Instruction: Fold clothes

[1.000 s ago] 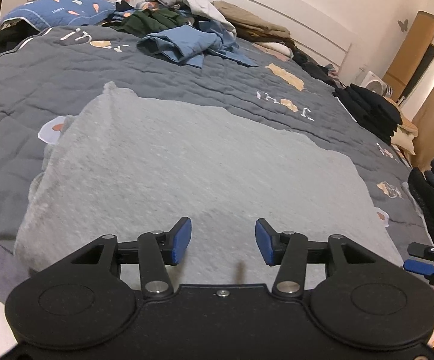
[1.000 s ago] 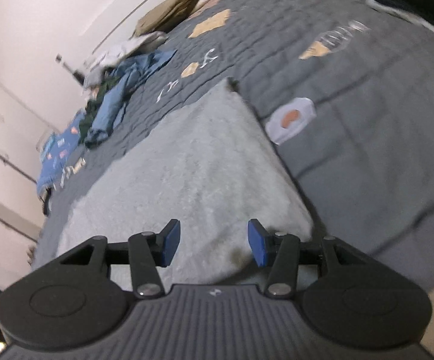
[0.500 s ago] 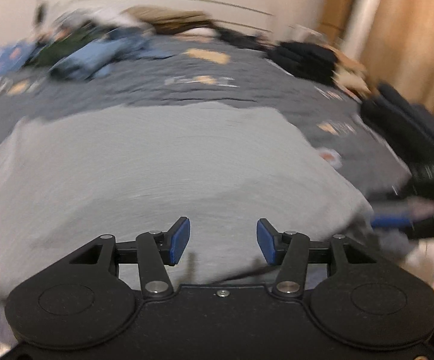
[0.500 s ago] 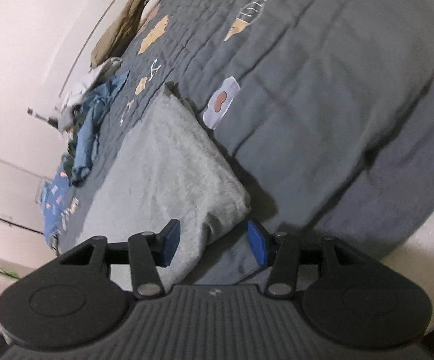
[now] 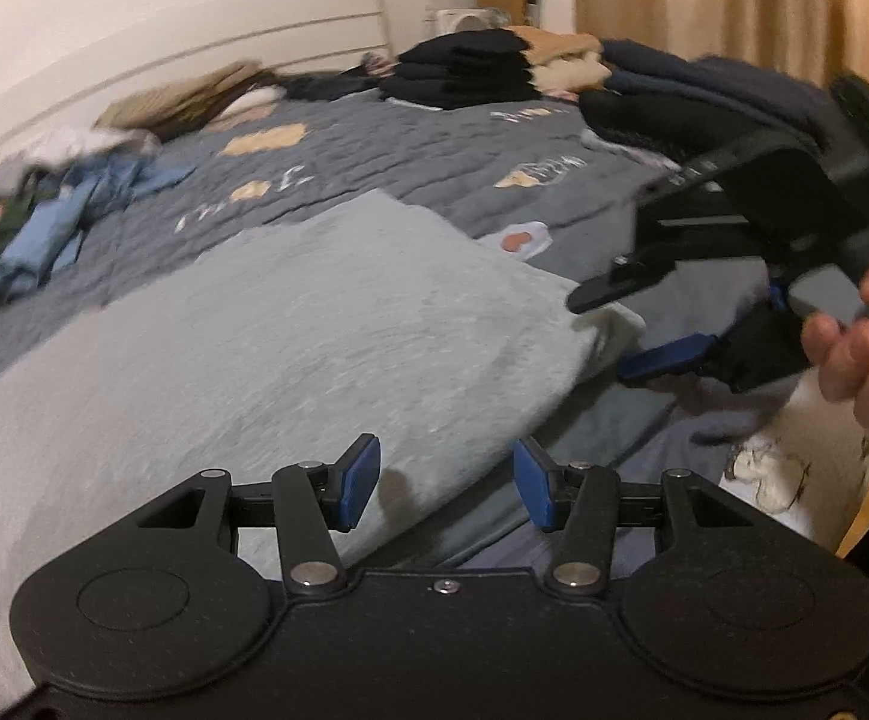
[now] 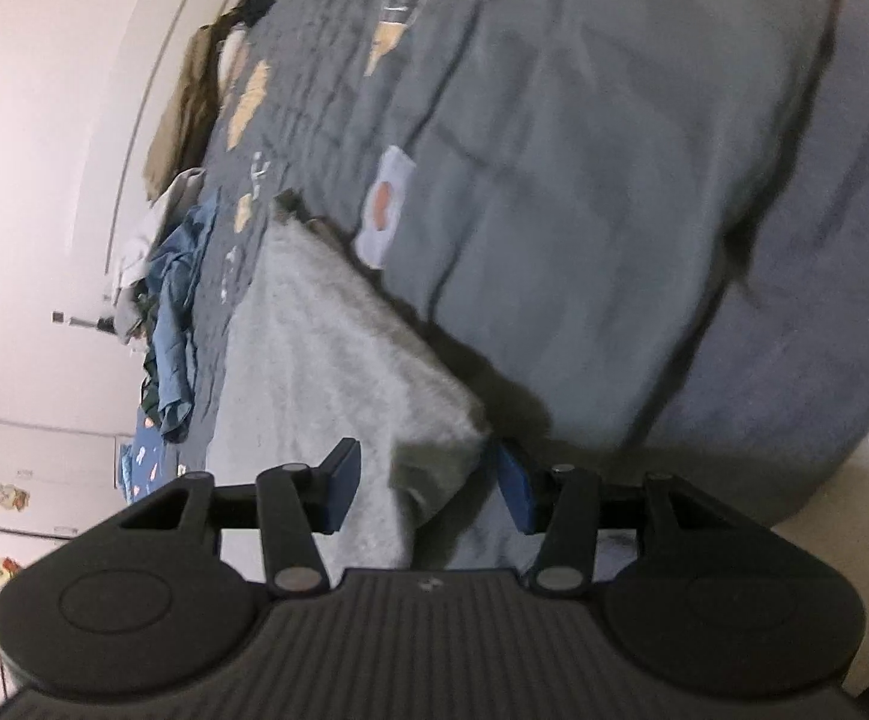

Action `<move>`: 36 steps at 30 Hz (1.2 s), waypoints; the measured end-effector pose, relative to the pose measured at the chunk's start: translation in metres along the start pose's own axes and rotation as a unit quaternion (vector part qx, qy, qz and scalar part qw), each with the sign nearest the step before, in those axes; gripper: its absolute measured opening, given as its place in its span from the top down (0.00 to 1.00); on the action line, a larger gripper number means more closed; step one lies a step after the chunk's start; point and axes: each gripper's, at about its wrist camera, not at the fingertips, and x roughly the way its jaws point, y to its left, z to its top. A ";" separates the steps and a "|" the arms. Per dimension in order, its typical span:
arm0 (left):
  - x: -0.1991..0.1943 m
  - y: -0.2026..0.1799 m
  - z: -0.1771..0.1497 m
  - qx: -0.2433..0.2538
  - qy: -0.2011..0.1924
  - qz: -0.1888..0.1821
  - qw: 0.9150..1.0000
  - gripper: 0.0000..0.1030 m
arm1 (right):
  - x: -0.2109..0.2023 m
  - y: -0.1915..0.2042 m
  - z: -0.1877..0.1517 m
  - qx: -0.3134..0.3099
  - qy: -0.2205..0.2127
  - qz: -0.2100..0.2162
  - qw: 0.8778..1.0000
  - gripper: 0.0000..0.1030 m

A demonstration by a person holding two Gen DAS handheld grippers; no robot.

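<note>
Straddling the near corner of the grey garment (image 6: pixel 338 360), the right gripper (image 6: pixel 428 489) has its blue-padded jaws spread wide in the lower centre of the right wrist view; the corner sits in the gap, and contact with either pad cannot be confirmed. The left gripper (image 5: pixel 446 483), lower centre of the left wrist view, is likewise spread apart, poised over the garment's near edge and gripping nothing. In that view the right gripper (image 5: pixel 644 324) appears at mid right, held by a hand (image 5: pixel 866 336), its fingers at the garment's right-hand corner.

The garment is pale grey, fleecy in texture, laid flat as a broad folded rectangle with a thick doubled edge. It lies on the near part of a dark grey quilted bedspread (image 5: pixel 434 138) printed with small motifs. Beyond it, at upper left, a heap of blue clothing (image 5: pixel 68 210) is loose and unfolded. At upper centre, stacked dark clothes (image 5: pixel 464 72) stand near the headboard (image 5: pixel 224 48). Curtains (image 5: pixel 734 0) hang at upper right.
</note>
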 end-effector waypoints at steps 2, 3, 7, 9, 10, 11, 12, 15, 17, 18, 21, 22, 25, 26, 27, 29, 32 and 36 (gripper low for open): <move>0.003 -0.012 -0.001 0.040 -0.005 0.008 0.999 0.52 | 0.000 -0.002 0.000 0.007 -0.003 -0.001 1.000 0.52; 0.005 -0.017 -0.002 0.060 -0.008 0.013 0.998 0.52 | 0.000 -0.003 0.000 0.010 -0.005 0.000 1.000 0.52; 0.015 -0.034 -0.007 0.118 -0.009 0.025 0.993 0.52 | 0.001 -0.006 0.002 0.027 -0.009 0.012 1.000 0.52; 0.020 -0.039 -0.009 0.135 -0.008 0.028 0.990 0.52 | 0.002 -0.008 0.002 0.040 -0.009 0.020 0.999 0.52; 0.022 -0.042 -0.010 0.142 -0.009 0.032 0.989 0.52 | 0.003 -0.009 0.002 0.044 -0.009 0.022 0.999 0.52; 0.023 -0.044 -0.012 0.152 -0.012 0.039 0.988 0.52 | 0.004 -0.009 0.002 0.046 -0.009 0.022 0.999 0.52; 0.024 -0.046 -0.013 0.161 -0.016 0.046 0.986 0.52 | 0.004 -0.010 0.002 0.049 -0.011 0.023 0.998 0.52; 0.029 -0.049 -0.015 0.174 -0.014 0.050 0.983 0.52 | 0.004 -0.010 0.002 0.054 -0.015 0.029 0.998 0.52; 0.031 -0.050 -0.018 0.180 -0.014 0.058 0.982 0.57 | 0.005 -0.008 0.001 0.048 -0.020 0.029 0.998 0.53; 0.032 -0.050 -0.019 0.182 -0.013 0.061 0.981 0.63 | 0.005 -0.007 0.001 0.044 -0.021 0.028 0.998 0.53; 0.035 -0.044 -0.017 0.170 -0.007 0.067 0.983 0.80 | 0.005 -0.006 0.000 0.031 -0.023 0.023 0.999 0.59; 0.035 -0.042 -0.016 0.164 -0.004 0.063 0.984 0.83 | 0.005 -0.006 0.000 0.026 -0.024 0.023 0.999 0.66; 0.032 -0.037 -0.014 0.153 0.004 0.050 0.987 0.93 | 0.002 -0.004 0.000 0.013 -0.032 0.021 0.999 0.89; 0.031 -0.037 -0.013 0.152 0.006 0.046 0.987 0.94 | 0.000 -0.002 0.001 0.009 -0.039 0.024 0.999 0.91; 0.029 -0.036 -0.012 0.152 0.007 0.042 0.987 0.96 | -0.003 0.000 0.001 0.003 -0.047 0.028 0.999 0.91; 0.025 -0.036 -0.012 0.153 0.009 0.033 0.988 0.96 | -0.011 0.006 0.003 -0.016 -0.067 0.035 0.997 0.93; 0.025 -0.033 -0.014 0.151 0.016 0.028 0.988 0.98 | -0.021 0.010 0.007 -0.033 -0.098 0.031 0.994 0.94; 0.025 -0.030 -0.016 0.149 0.025 0.021 0.988 0.99 | -0.034 0.008 0.016 -0.051 -0.146 -0.024 0.988 0.99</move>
